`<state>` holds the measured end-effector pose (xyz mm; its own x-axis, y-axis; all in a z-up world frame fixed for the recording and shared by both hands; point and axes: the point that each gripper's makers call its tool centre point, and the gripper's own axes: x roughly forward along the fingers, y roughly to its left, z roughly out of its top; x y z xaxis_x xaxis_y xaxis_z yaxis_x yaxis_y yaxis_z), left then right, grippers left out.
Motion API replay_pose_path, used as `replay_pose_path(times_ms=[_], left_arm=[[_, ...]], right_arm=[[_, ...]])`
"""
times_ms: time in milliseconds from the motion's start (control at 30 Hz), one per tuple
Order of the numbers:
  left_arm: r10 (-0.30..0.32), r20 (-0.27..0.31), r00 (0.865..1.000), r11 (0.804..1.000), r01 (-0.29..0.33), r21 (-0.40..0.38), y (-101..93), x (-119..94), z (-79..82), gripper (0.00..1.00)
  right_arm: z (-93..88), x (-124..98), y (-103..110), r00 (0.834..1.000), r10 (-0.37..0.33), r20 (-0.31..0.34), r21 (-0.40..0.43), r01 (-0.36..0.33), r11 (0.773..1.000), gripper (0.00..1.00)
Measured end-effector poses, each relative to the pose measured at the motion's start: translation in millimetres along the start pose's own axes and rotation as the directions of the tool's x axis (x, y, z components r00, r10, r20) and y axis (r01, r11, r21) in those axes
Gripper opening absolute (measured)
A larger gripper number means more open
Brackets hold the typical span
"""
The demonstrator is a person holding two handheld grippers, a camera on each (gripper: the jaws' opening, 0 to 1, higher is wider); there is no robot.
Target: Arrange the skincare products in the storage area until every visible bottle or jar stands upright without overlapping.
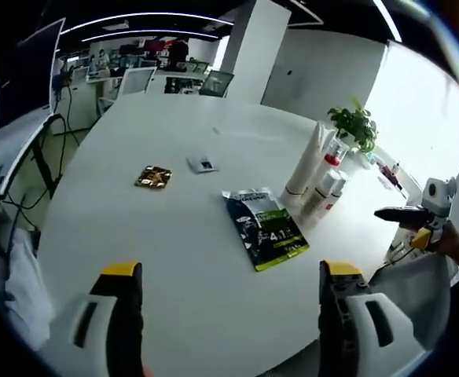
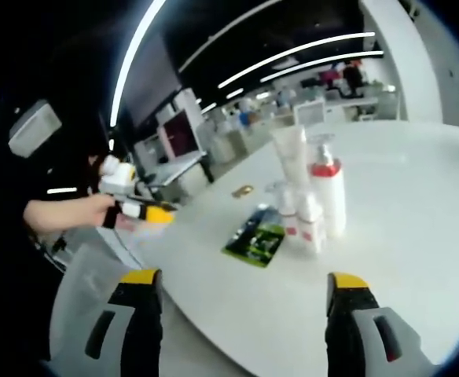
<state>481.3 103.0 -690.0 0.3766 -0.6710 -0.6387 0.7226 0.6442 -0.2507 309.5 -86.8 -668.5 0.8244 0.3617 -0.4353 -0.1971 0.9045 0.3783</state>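
bottles (image 1: pixel 317 174) upright on table (image 1: pixel 174 259) | sachet (image 1: pixel 265 228) flat just beside

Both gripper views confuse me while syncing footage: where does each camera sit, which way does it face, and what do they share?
Left gripper view: rides the open left gripper, facing across the white table; the right gripper and hand enter at right.
Right gripper view: rides the open right gripper, facing the table's edge; the left gripper enters at left.
Shared: upright skincare bottles and green sachet.
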Motion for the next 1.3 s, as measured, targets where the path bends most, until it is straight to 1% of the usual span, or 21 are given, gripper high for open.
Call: replay_pose_path(times_ms=[133,233,467,567,800,1133,1300], left_arm=[[-0.001,-0.039,0.999,1.0,0.002,0.029,6.6,10.0,4.2,0.85],[-0.016,-0.046,0.999,1.0,0.017,0.019,10.0,17.8,11.7,0.84],[0.009,-0.07,0.998,0.999,-0.006,0.04,29.1,35.0,28.9,0.81],[0.009,-0.083,0.996,0.999,-0.005,0.052,35.5,42.6,32.2,0.81],[0.034,-0.12,0.992,0.997,-0.026,0.071,53.6,61.0,33.7,0.78],[0.061,-0.159,0.985,0.991,-0.041,0.127,82.9,87.0,49.0,0.74],[0.065,-0.173,0.983,0.989,-0.04,0.145,92.1,96.2,55.6,0.72]], right_arm=[[-0.2,0.0,-1.8,1.0,-0.006,-0.002,0.001,0.006,1.0,0.88],[-1.4,0.2,-2.8,1.0,-0.009,-0.008,0.001,0.009,1.0,0.88],[-2.9,1.1,-4.9,1.0,-0.015,-0.018,0.013,0.015,1.0,0.88],[-3.9,1.1,-6.6,1.0,-0.021,-0.021,0.02,0.021,1.0,0.88],[-6.9,1.6,-9.9,0.999,-0.032,-0.035,0.036,0.033,0.999,0.87],[-14.3,3.2,-13.5,0.996,-0.047,-0.069,0.045,0.05,0.998,0.87],[-16.4,3.0,-15.4,0.995,-0.054,-0.079,0.052,0.059,0.997,0.87]])
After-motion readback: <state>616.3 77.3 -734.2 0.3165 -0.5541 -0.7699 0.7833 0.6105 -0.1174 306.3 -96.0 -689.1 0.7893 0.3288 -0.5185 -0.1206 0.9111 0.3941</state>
